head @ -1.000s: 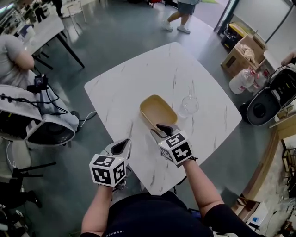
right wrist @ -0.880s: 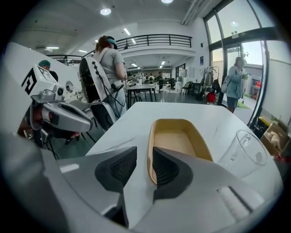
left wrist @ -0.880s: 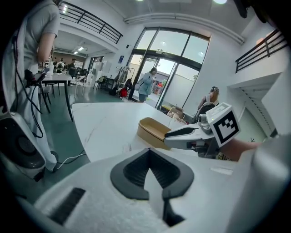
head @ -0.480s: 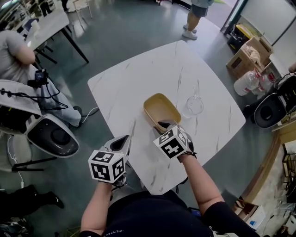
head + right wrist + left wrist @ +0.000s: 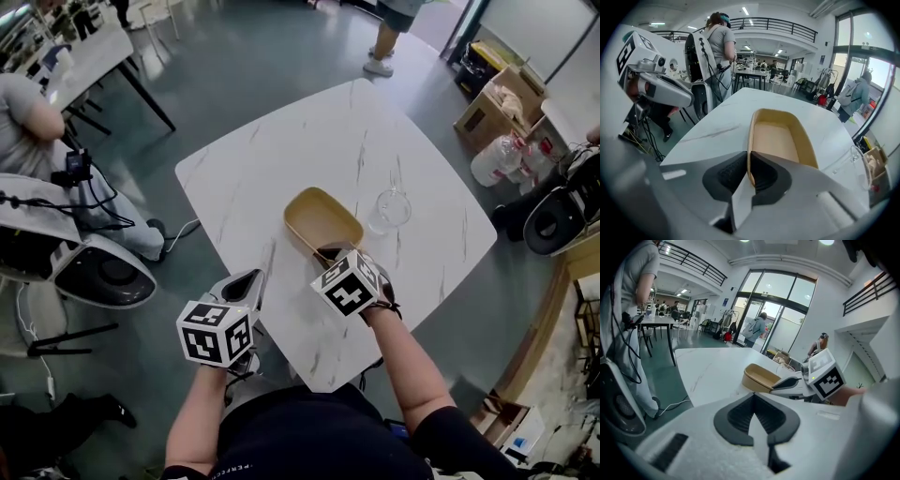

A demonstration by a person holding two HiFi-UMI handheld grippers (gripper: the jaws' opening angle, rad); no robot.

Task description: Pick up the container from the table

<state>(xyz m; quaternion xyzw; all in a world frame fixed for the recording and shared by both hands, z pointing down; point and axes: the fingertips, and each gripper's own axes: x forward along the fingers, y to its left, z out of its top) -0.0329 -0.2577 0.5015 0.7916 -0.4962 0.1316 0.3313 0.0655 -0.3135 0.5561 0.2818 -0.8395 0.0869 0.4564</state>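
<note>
Leftmost: left gripper (image 5: 246, 285), jaws pressed together, nothing between them, at near edge of white marble table (image 5: 262, 169), well apart from container. Ahead and right of it: tan oblong container (image 5: 323, 223), empty, resting on table. Right gripper (image 5: 330, 254): jaws have just been closing and pinch container's near end wall, one pad outside, one inside; rest of container stretches away beyond jaw tips. Right of right gripper, just beside container's far end: clear glass (image 5: 392, 208), nothing visible inside.

Left gripper (image 5: 754, 401) jaws together, container (image 5: 759, 378) beyond
</note>
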